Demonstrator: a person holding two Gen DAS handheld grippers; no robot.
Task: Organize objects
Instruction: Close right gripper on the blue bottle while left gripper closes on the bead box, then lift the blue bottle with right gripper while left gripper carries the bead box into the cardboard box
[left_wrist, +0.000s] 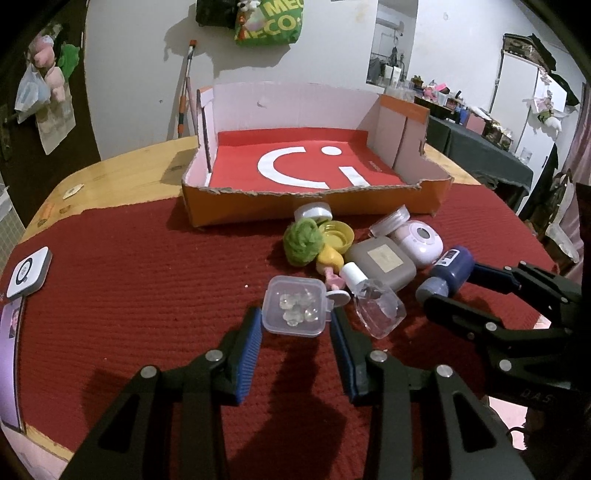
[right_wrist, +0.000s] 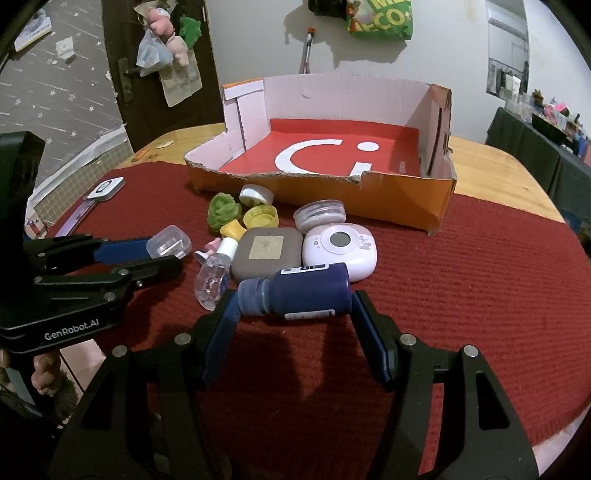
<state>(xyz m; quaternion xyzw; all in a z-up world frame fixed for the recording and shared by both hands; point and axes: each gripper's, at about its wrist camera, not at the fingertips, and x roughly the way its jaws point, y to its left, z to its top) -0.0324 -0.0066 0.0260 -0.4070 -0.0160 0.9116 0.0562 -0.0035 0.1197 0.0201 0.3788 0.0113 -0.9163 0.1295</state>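
Observation:
My left gripper (left_wrist: 296, 321) is shut on a small clear plastic box (left_wrist: 295, 305) with clear beads inside; it also shows in the right wrist view (right_wrist: 168, 242). My right gripper (right_wrist: 293, 303) is shut on a dark blue bottle (right_wrist: 295, 290) lying sideways; the bottle also shows in the left wrist view (left_wrist: 448, 271). Both sit low over the red mat (left_wrist: 147, 280). Behind them lies a cluster: a clear spray bottle (right_wrist: 213, 275), a grey square case (right_wrist: 266, 256), a pink toy camera (right_wrist: 340, 251), a green pom (right_wrist: 223, 211), yellow cap (right_wrist: 261, 218).
An open orange cardboard tray (right_wrist: 406, 206) with a red floor stands at the back of the mat on a wooden table (right_wrist: 509, 177). A white square device (left_wrist: 28, 272) lies at the mat's left edge. Two small round jars (right_wrist: 320, 214) rest by the tray's front wall.

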